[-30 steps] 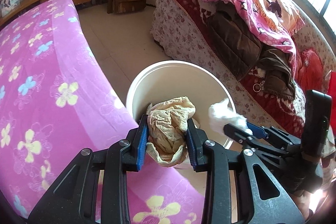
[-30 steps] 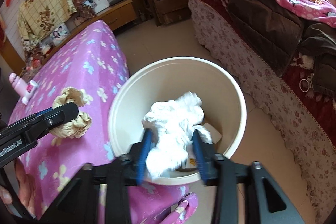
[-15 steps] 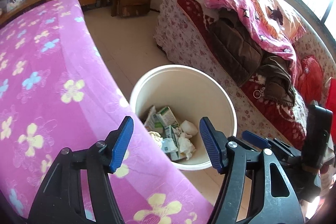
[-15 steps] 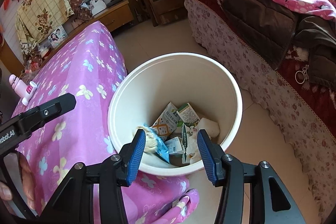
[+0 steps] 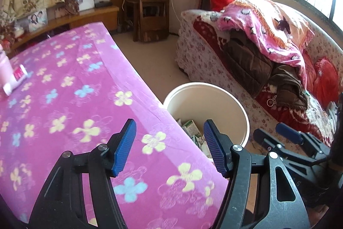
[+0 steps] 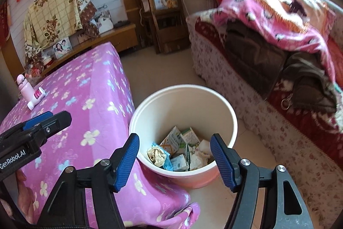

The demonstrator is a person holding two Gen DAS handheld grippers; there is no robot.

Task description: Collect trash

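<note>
Pink flowered cloth fills our left wrist view, where our left gripper (image 5: 168,146) hangs spread and empty over the table (image 5: 64,100) edge beside the bin (image 5: 246,121); we should scan the table for leftovers before moving on. Our right wrist view alone shows the trash (image 6: 180,151) lying in the bin's bottom, framed by our spread, empty right gripper (image 6: 174,159).
</note>
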